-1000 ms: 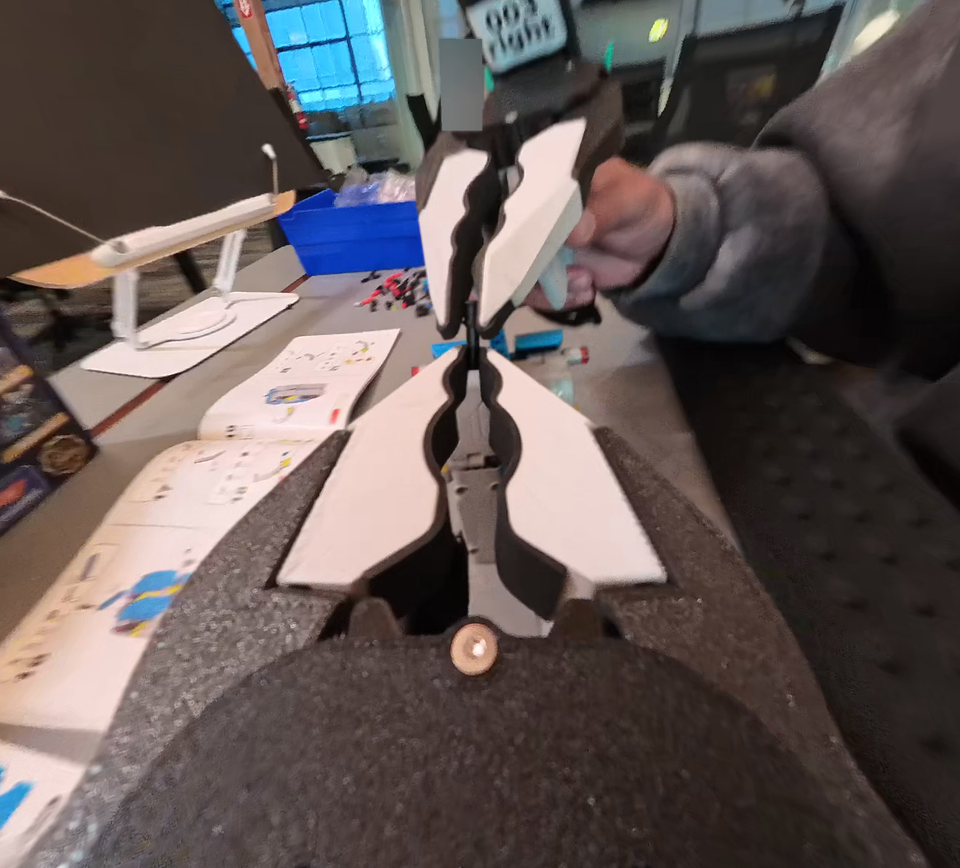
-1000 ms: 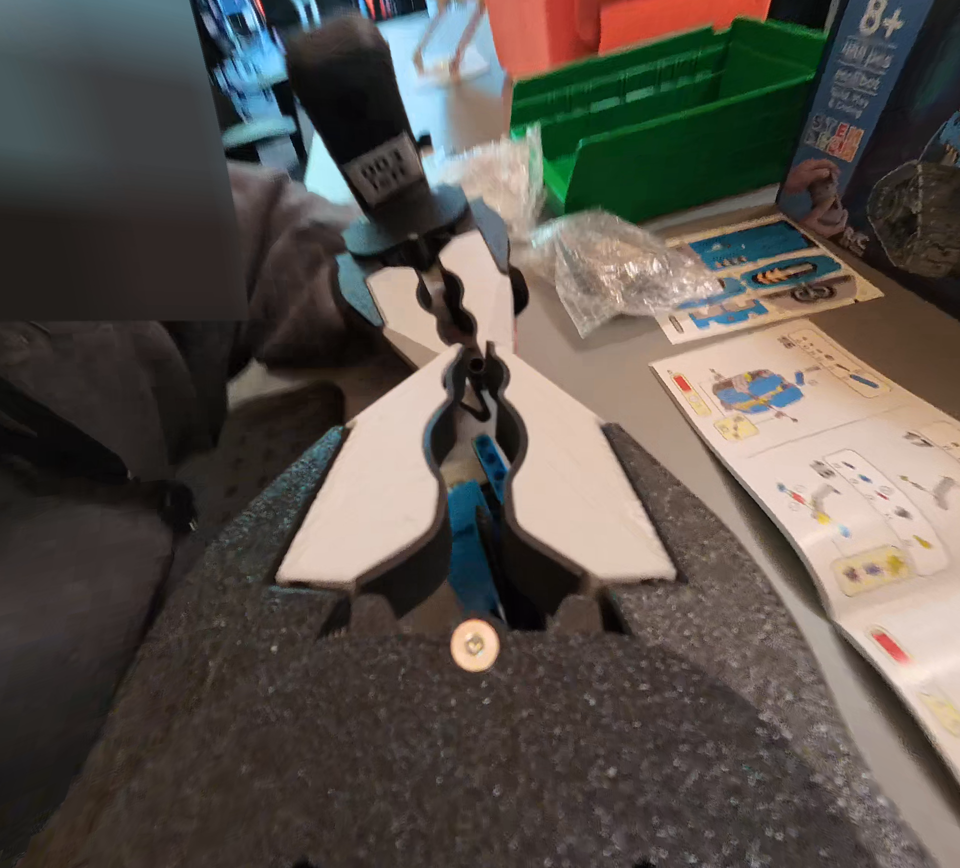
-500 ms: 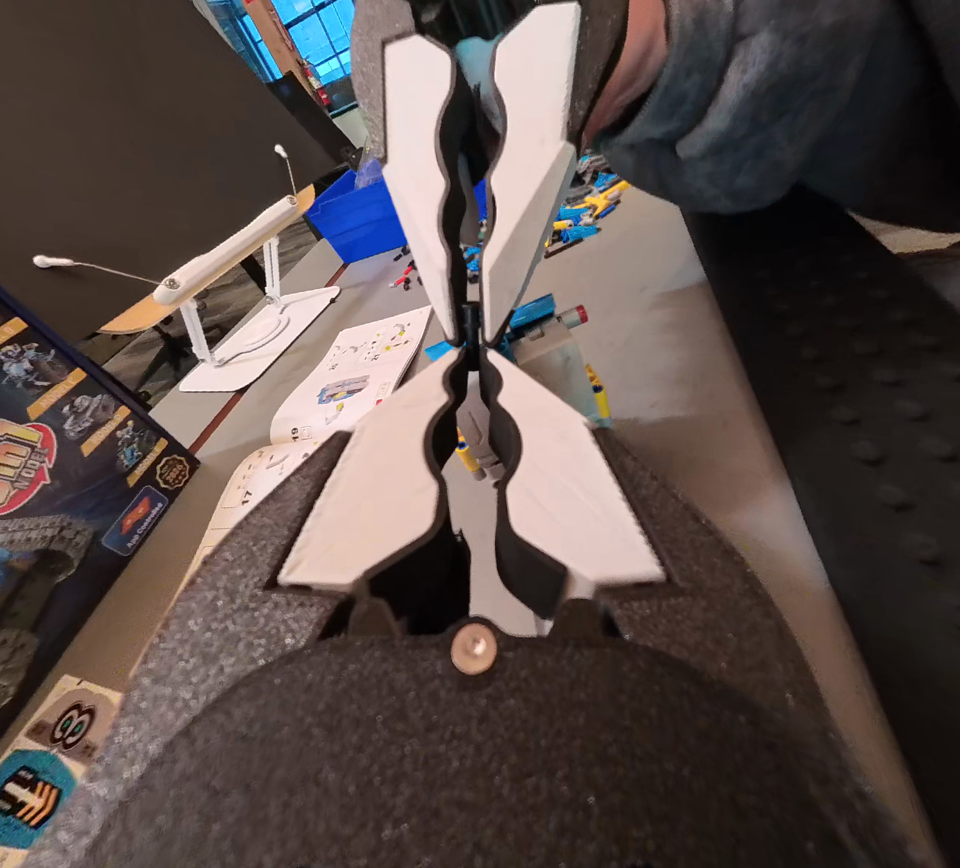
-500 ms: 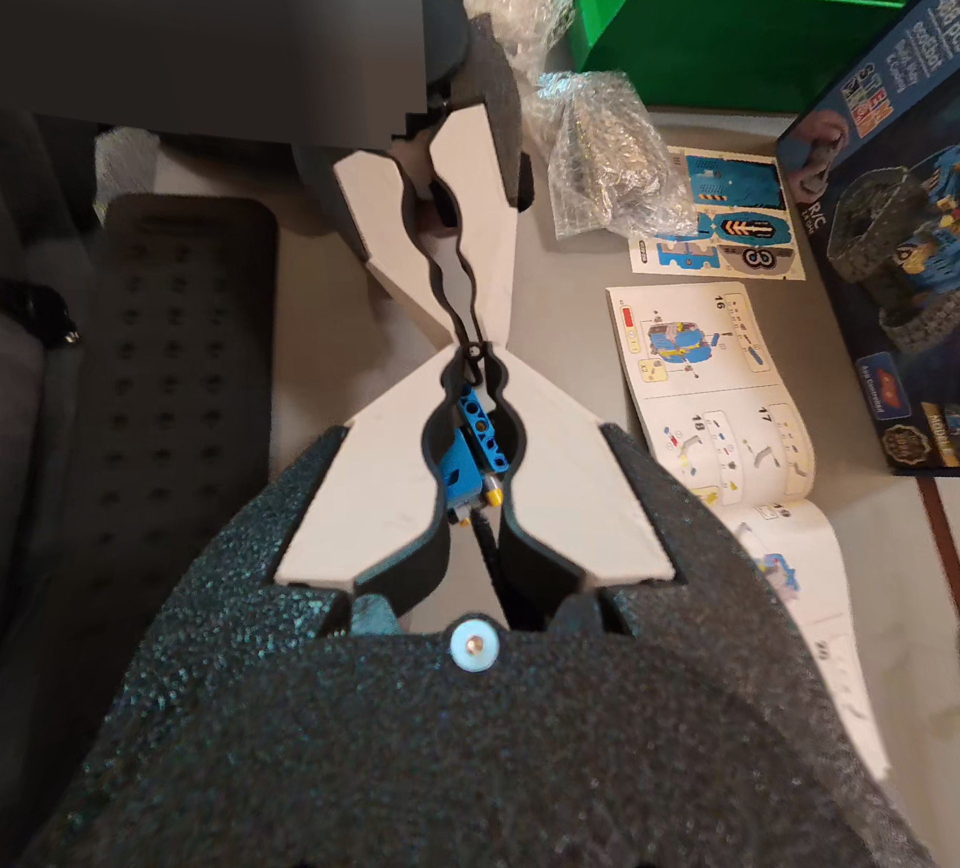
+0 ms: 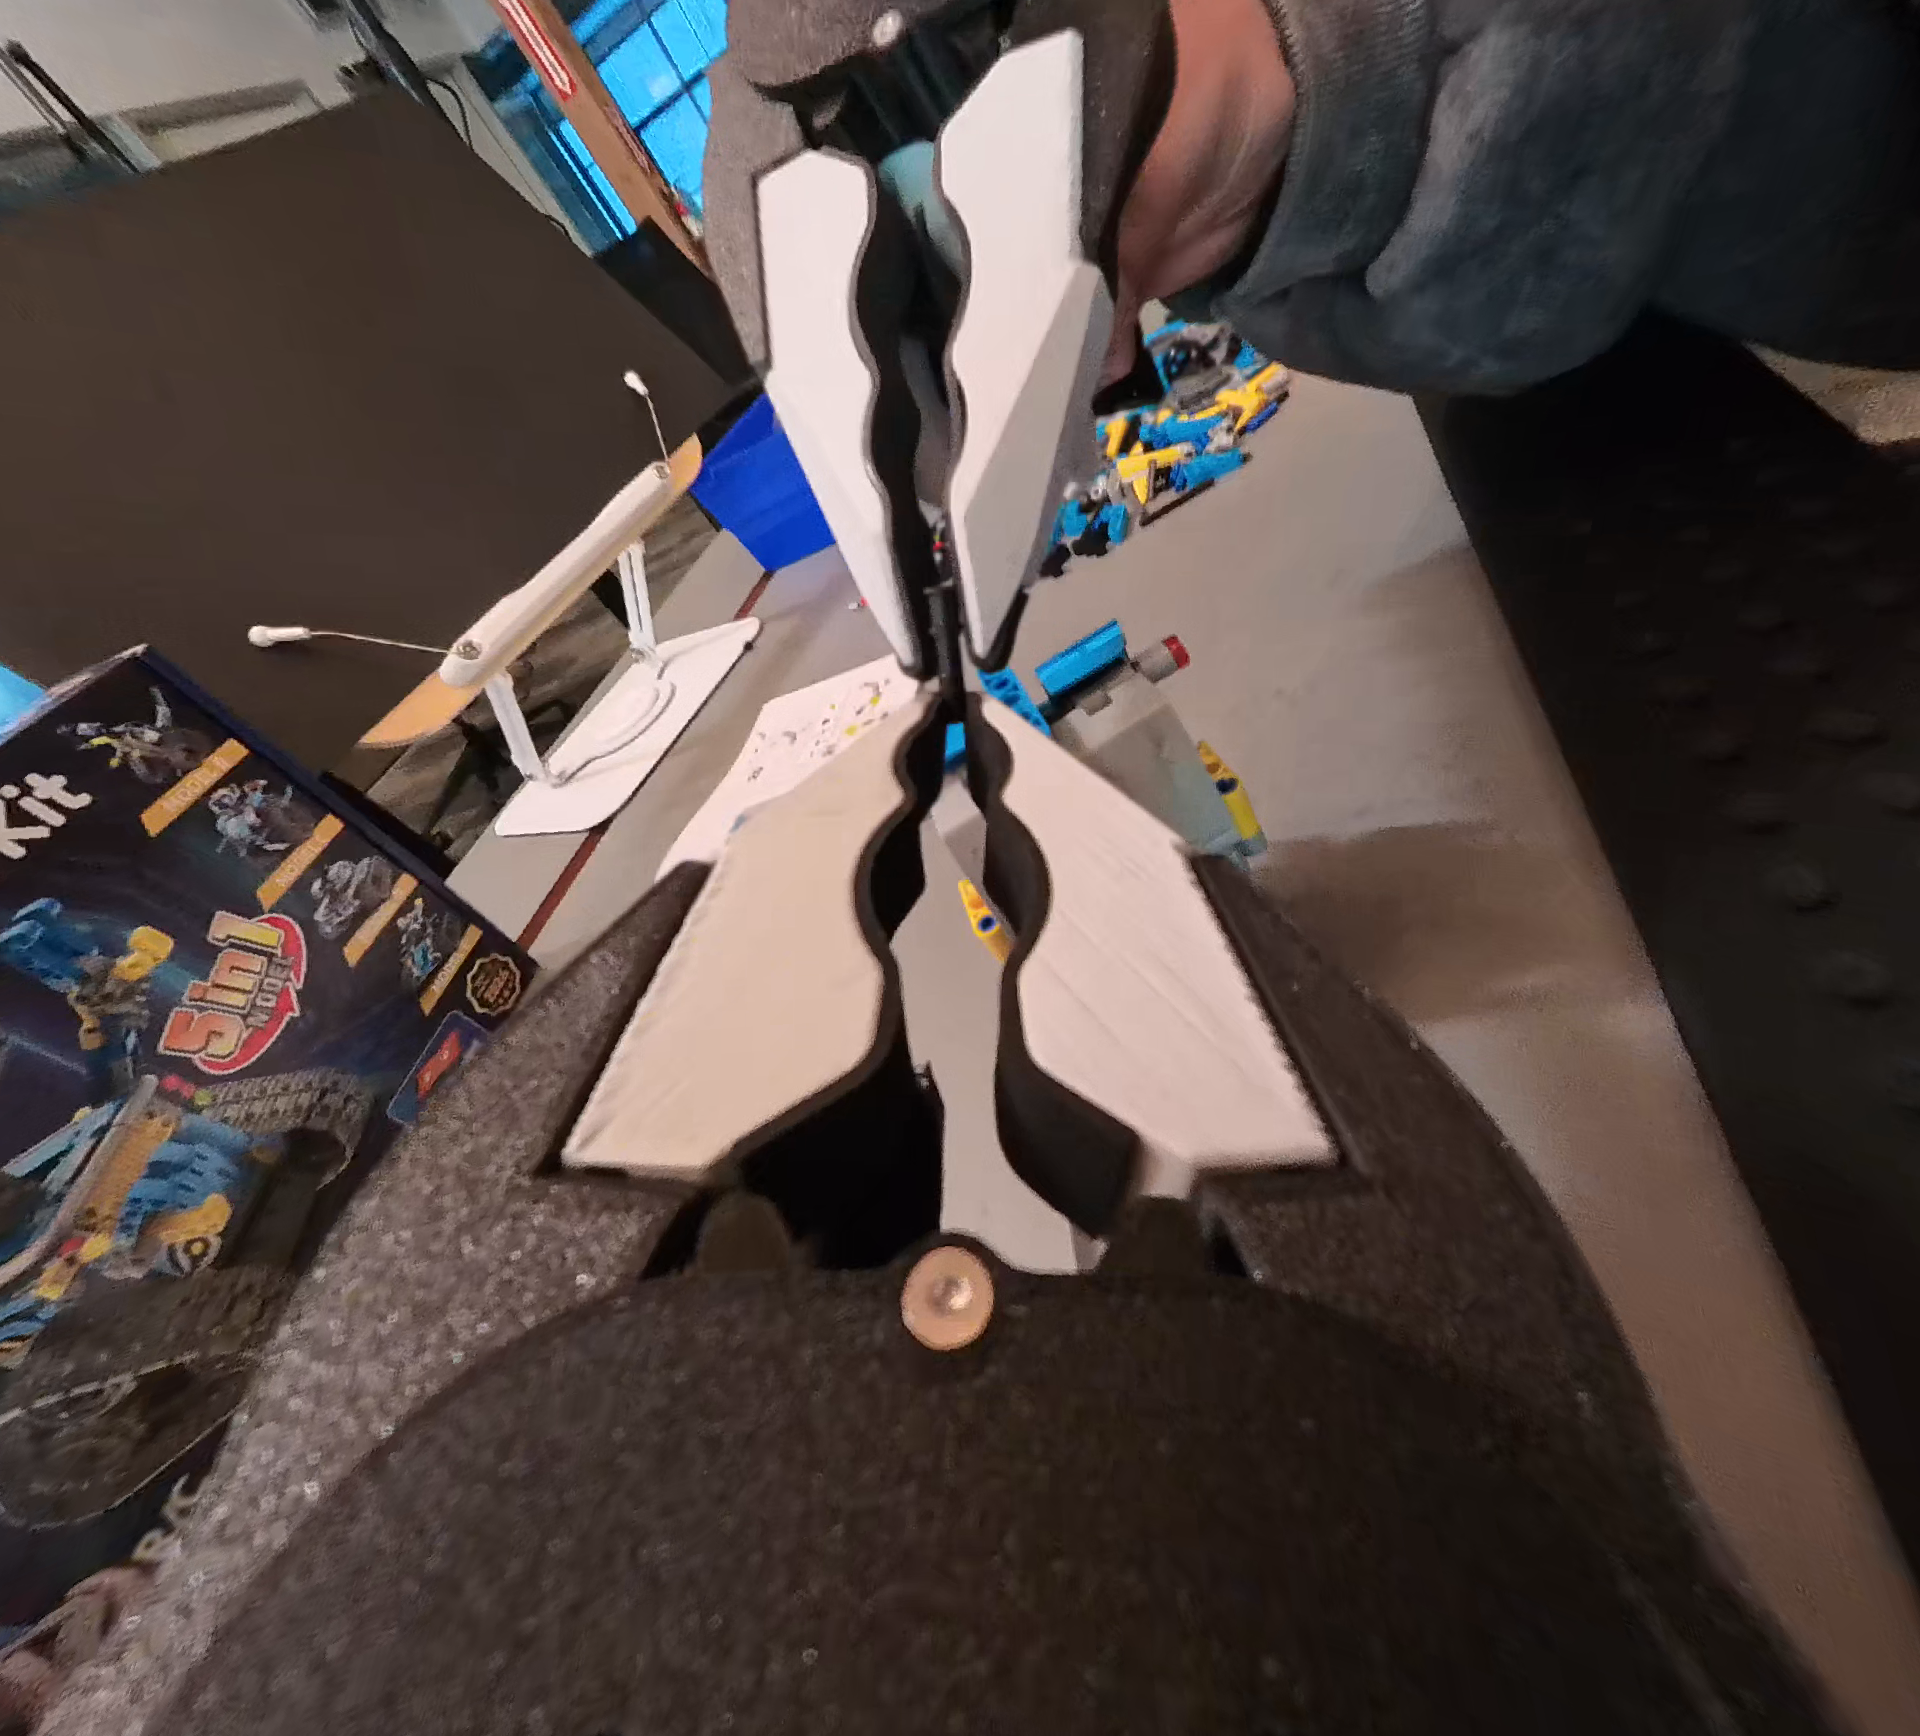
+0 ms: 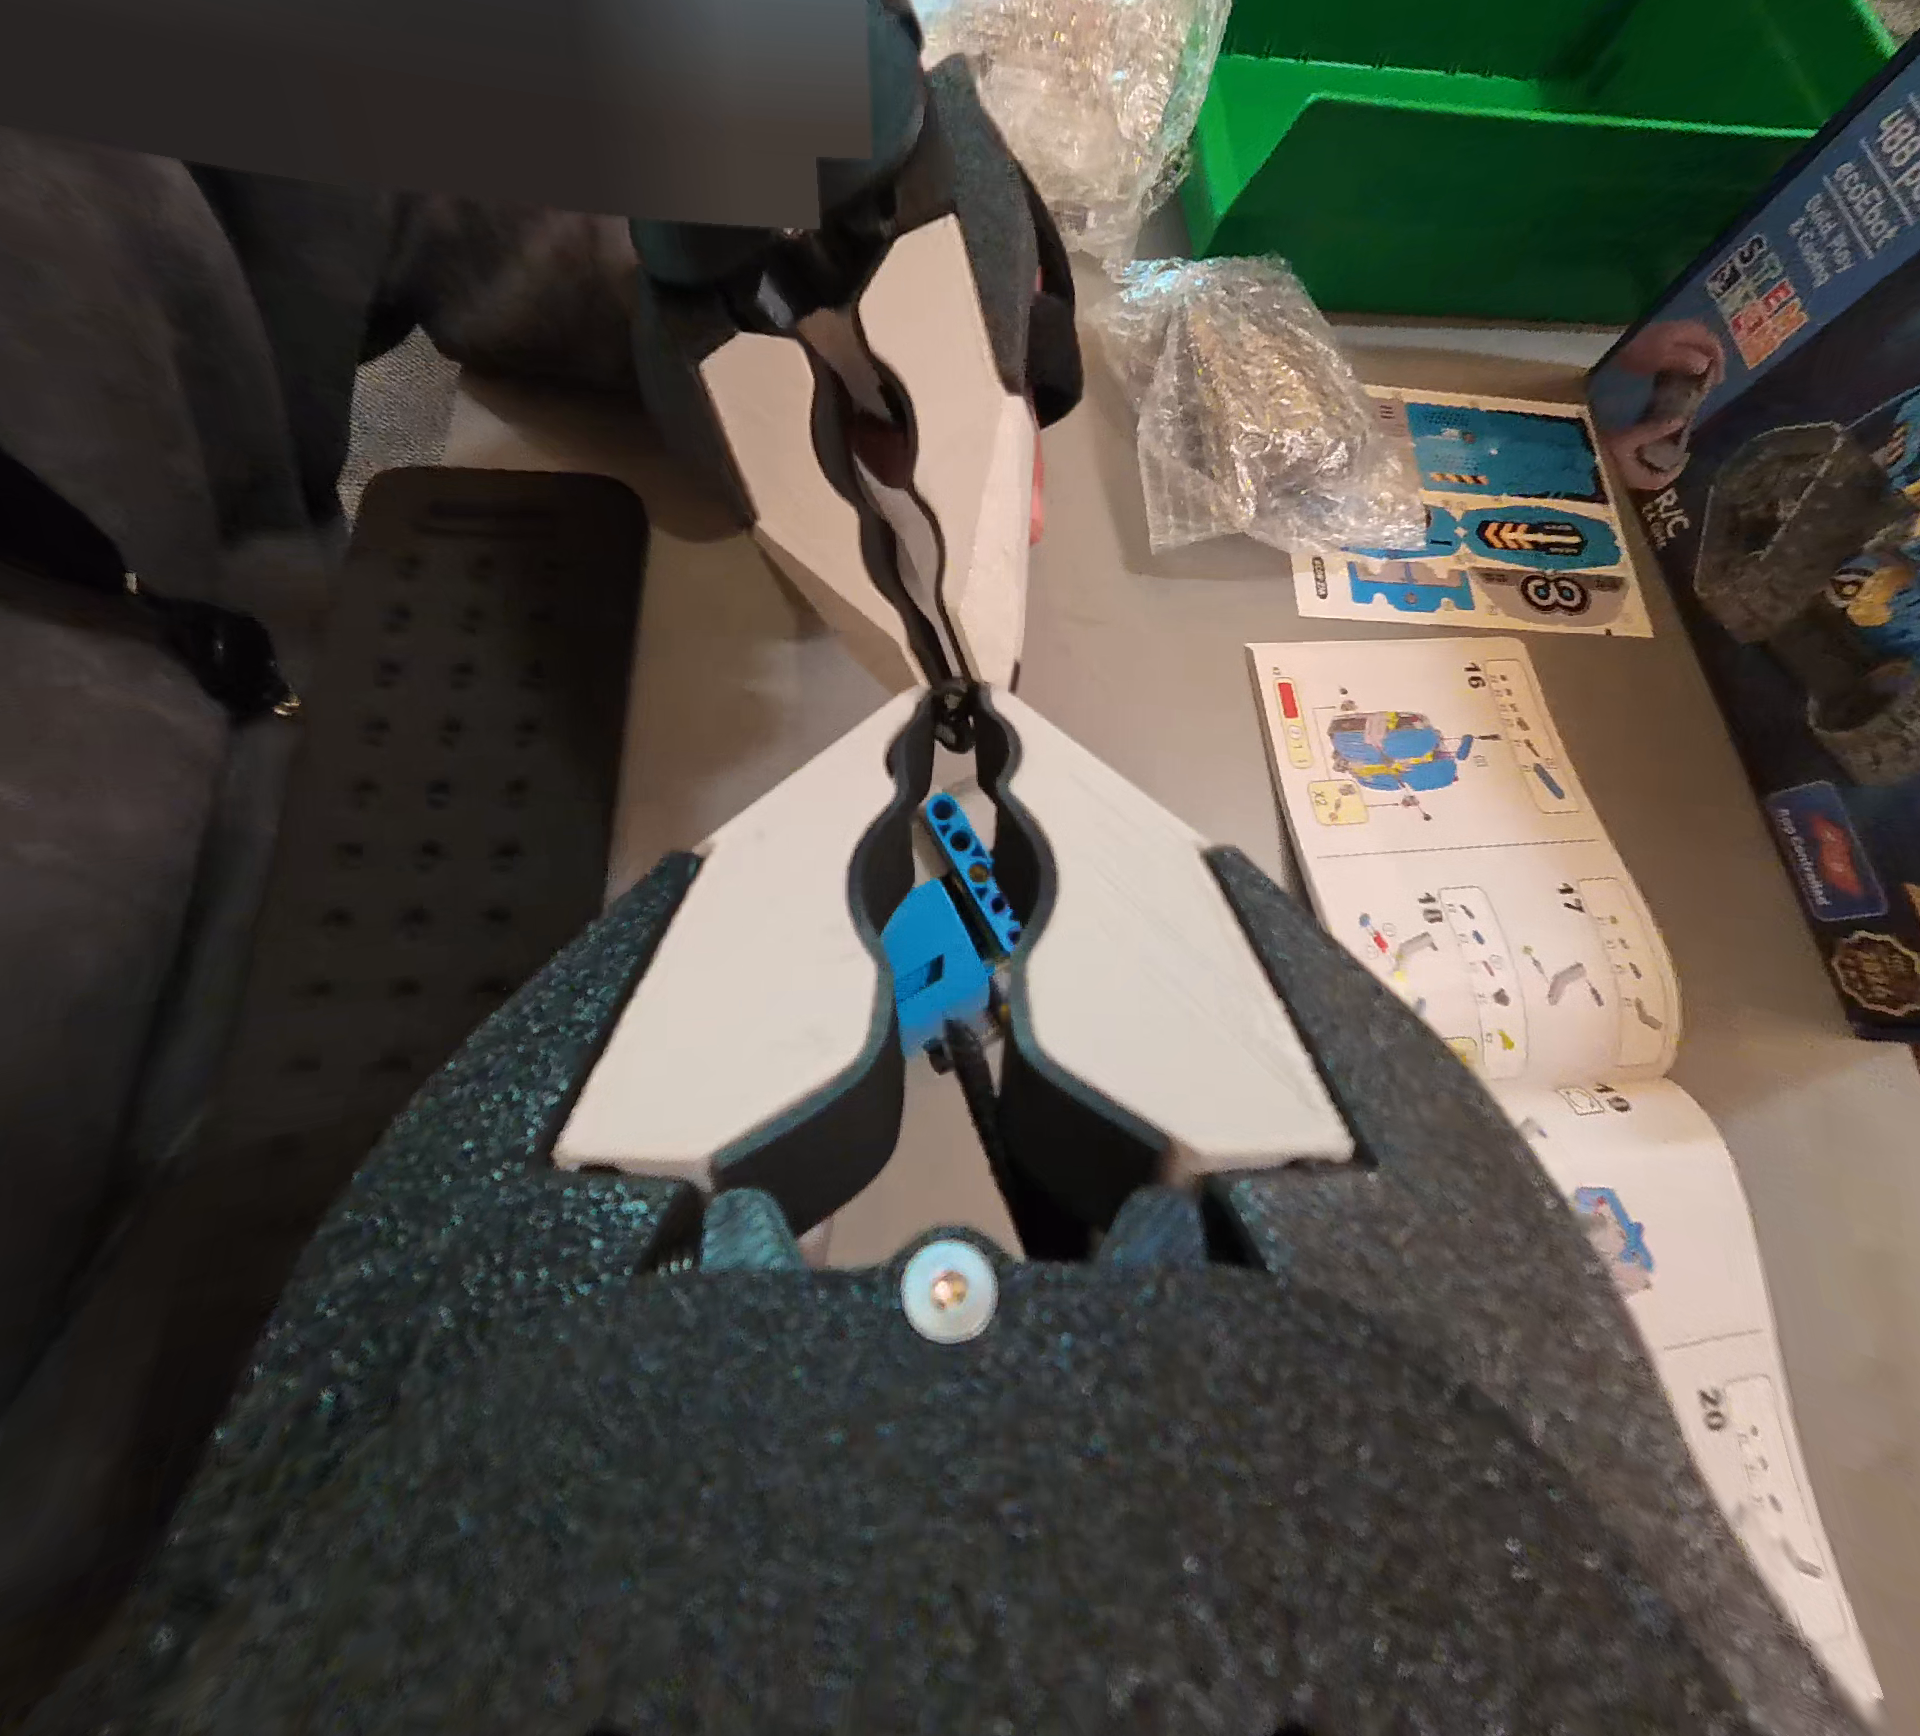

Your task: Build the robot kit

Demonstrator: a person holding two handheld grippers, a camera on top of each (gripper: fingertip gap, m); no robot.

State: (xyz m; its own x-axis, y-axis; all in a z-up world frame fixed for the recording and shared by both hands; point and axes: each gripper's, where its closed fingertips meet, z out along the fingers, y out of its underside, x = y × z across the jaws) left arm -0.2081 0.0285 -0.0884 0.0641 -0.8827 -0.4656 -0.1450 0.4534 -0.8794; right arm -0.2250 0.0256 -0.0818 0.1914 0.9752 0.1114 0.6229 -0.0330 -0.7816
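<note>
My left gripper [image 5: 948, 715] and my right gripper [image 6: 951, 732] meet tip to tip above the grey table [image 5: 1351, 647]. Both are shut on one small black part [image 6: 954, 718], pinched between the two pairs of fingertips; it also shows in the left wrist view [image 5: 941, 616]. In the left wrist view the right gripper [image 5: 940, 647] comes down from above, held by a hand [image 5: 1205, 159] in a grey sleeve. In the right wrist view the left gripper [image 6: 961, 676] reaches in from the top. A blue brick assembly [image 6: 935, 969] lies on the table beneath the right gripper's fingers; it also shows in the left wrist view [image 5: 1081, 663].
A green bin [image 6: 1507, 211], clear plastic bags [image 6: 1236, 419], a sticker sheet [image 6: 1475, 533], an open instruction booklet [image 6: 1455, 855] and a dark kit box [image 6: 1818, 564] lie to the right. A black mat [image 6: 457, 751], a blue bin [image 5: 758, 481], a white stand [image 5: 623, 730] and loose pieces [image 5: 1174, 450] are around. My two grippers' fingertips are within a few centimetres of each other.
Both grippers stay tip to tip on the black part. The pair has tilted and turned downward over the table; the right gripper now stands steeply above the left one.
</note>
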